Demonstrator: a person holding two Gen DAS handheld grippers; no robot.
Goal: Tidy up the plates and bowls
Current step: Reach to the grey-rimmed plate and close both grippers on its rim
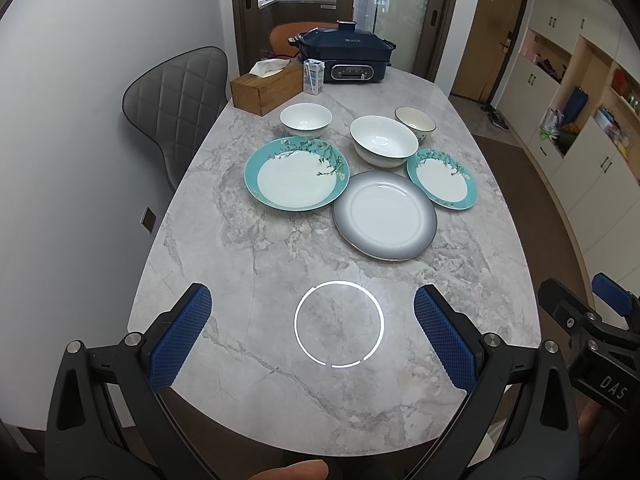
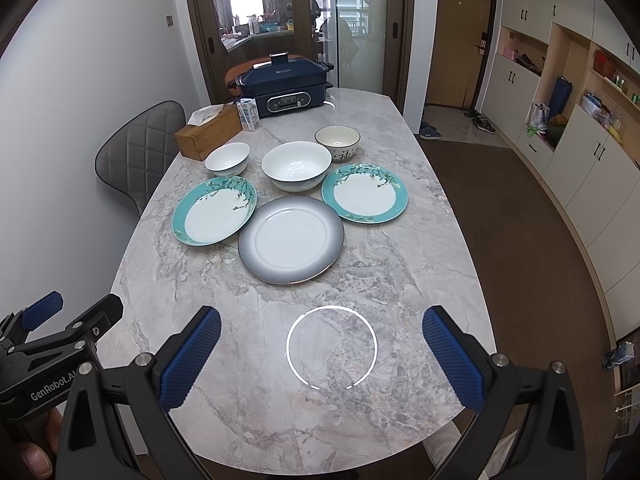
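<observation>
On the marble table (image 1: 248, 280) (image 2: 400, 280) lie a large teal-rimmed plate (image 1: 296, 174) (image 2: 214, 210), a grey-rimmed plate (image 1: 385, 215) (image 2: 291, 239) and a smaller teal-rimmed plate (image 1: 441, 179) (image 2: 364, 192). Behind them stand a small white bowl (image 1: 306, 120) (image 2: 227, 161), a large white bowl (image 1: 383, 141) (image 2: 296, 171) and a dark-rimmed bowl (image 1: 415, 122) (image 2: 337, 143). My left gripper (image 1: 312, 336) is open and empty above the table's near end. My right gripper (image 2: 322, 356) is open and empty beside it.
A wooden tissue box (image 1: 266, 88) (image 2: 208, 130), a small carton (image 1: 313, 76) (image 2: 248, 114) and a blue electric cooker (image 1: 344, 56) (image 2: 284, 84) stand at the far end. A grey chair (image 1: 176, 96) (image 2: 138, 152) is at the left. Cabinets (image 2: 580, 140) line the right wall.
</observation>
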